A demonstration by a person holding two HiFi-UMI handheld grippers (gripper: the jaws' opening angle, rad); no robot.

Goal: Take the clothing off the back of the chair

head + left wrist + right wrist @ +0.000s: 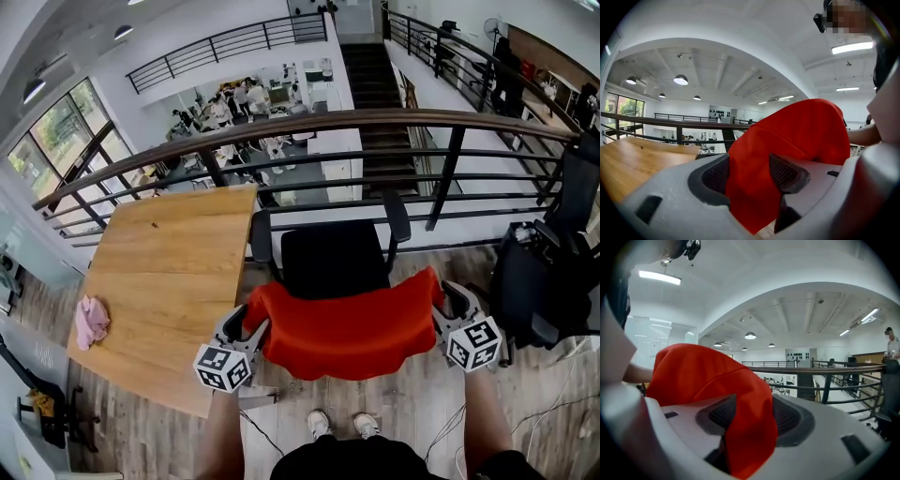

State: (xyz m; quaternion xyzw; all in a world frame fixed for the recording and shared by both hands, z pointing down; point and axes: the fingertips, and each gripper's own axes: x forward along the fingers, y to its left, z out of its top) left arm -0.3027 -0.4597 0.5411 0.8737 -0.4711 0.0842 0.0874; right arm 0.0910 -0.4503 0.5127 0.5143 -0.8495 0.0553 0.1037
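Red clothing (352, 328) drapes the back of a black office chair (333, 255). The left gripper (246, 328) and right gripper (448, 305) straddle its ends, jaws spread wide (cloth between, unclamped). Gripping and lifting remain.

A bright red garment (352, 328) hangs draped, wide and slightly rumpled, over the back of a black office chair (333, 258), whose seat and armrests show beyond it.

Right gripper (751, 411) jaws apart, red clothing (703, 376) hanging between, railing (820, 367) beyond
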